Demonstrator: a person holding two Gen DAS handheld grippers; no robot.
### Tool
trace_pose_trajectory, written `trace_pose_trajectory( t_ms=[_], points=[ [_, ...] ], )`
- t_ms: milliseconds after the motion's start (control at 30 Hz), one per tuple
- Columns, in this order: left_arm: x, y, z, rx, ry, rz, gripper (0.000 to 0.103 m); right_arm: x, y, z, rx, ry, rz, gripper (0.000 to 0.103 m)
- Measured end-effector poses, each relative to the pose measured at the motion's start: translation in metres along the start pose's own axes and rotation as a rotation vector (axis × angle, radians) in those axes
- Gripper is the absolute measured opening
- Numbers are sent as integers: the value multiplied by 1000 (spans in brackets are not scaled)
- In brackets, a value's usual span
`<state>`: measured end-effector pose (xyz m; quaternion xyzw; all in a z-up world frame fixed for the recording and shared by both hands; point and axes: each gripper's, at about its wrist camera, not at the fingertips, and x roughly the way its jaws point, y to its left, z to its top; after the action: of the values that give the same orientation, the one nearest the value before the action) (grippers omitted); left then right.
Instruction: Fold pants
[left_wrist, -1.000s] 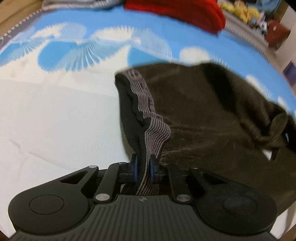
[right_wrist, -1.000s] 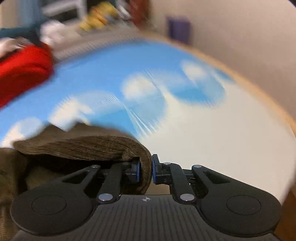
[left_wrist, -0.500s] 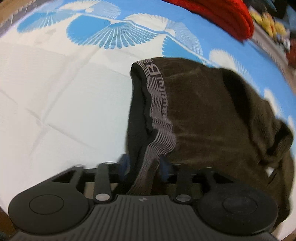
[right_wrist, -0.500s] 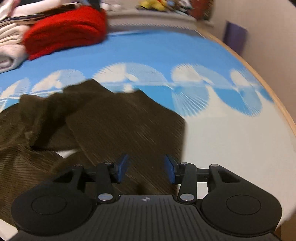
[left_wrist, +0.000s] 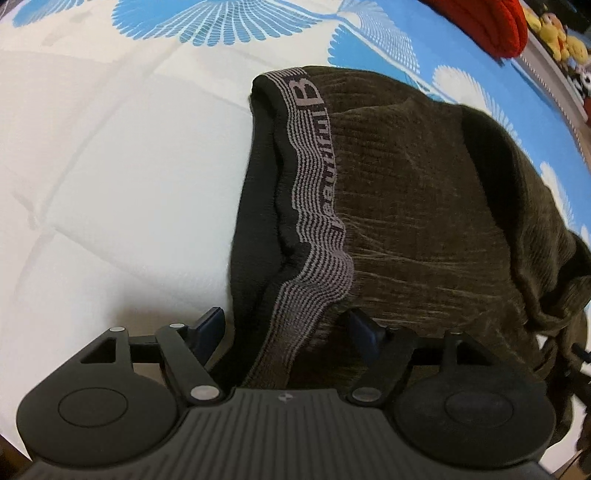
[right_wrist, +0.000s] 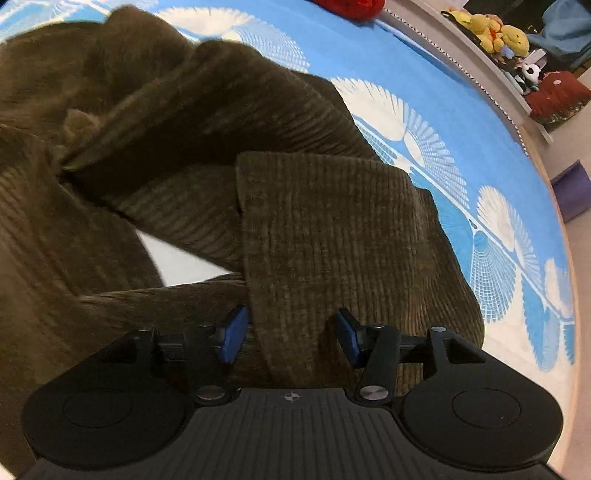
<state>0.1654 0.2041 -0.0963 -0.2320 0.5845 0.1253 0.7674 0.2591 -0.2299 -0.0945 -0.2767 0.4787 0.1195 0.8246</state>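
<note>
the dark olive-brown corduroy pants (left_wrist: 424, 206) lie bunched on the white quilted bed cover with blue fan prints (left_wrist: 110, 166), their grey striped elastic waistband (left_wrist: 314, 206) running from twelve o'clock down to six o'clock in the left wrist view. the left hand-held gripper (left_wrist: 286, 328) is opening, its blue pads (left_wrist: 210, 325) wide apart with the waistband lying loose between them, not pinched. in the right wrist view the right hand-held gripper (right_wrist: 291, 334) is also opening, pads apart, astride a folded flap of a trouser leg (right_wrist: 332, 229) that reaches toward twelve o'clock; the cloth sits between the pads unclamped. a rumpled mass of the other leg piles up at ten o'clock.

this looks like the release after laying a fold. to do it well, let both sets of jaws clear the cloth fully before lifting, and draw straight back toward six o'clock so no pad drags the corduroy. the heap at ten o'clock probably needs smoothing before the next fold, or the layers will sit crooked
</note>
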Motion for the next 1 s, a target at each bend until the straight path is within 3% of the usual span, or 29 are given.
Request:
trace_pose_trajectory(
  t_ms=[33, 100, 133, 200, 300, 400, 433, 500, 600, 667, 767, 833, 933, 1000],
  points=[
    [1, 1, 0, 3, 4, -1, 72, 2, -4, 2, 23, 0, 4, 44],
    [2, 0, 0, 20, 6, -14, 57, -2, -20, 1, 99, -12, 48, 15],
    [1, -2, 0, 34, 1, -8, 49, -6, -28, 1, 132, -32, 57, 9],
    [0, -8, -3, 89, -18, 19, 37, -19, -48, -2, 212, -84, 43, 7],
    [-16, -7, -4, 115, -93, 9, 17, -49, -99, -21, 471, -207, -26, 7],
    [-48, 6, -6, 68, -234, -47, 15, -88, -161, -69, 814, -334, -173, 7],
    [-54, 9, -8, 64, -264, -46, 15, -99, -180, -94, 946, -351, -246, 7],
    [-57, 15, -13, 82, -269, 6, 16, -104, -209, -145, 1171, -281, -326, 6],
    [-47, 23, -17, 89, -179, 68, 17, -69, -232, -220, 1391, 33, -269, 6],
    [-45, 33, -19, 40, -145, 52, 20, -47, -238, -263, 1523, 189, -205, 6],
    [-44, 41, -17, -37, -123, 41, 34, -30, -248, -292, 1572, 240, -132, 9],
    [-37, 47, -19, -59, -70, 29, 60, -22, -245, -294, 1535, 255, -90, 12],
    [-30, 46, -24, -38, -24, 27, 69, -16, -244, -300, 1534, 302, -89, 35],
    [-26, 41, -26, 4, -12, 58, 69, -7, -245, -299, 1547, 330, -89, 48]
  ],
)
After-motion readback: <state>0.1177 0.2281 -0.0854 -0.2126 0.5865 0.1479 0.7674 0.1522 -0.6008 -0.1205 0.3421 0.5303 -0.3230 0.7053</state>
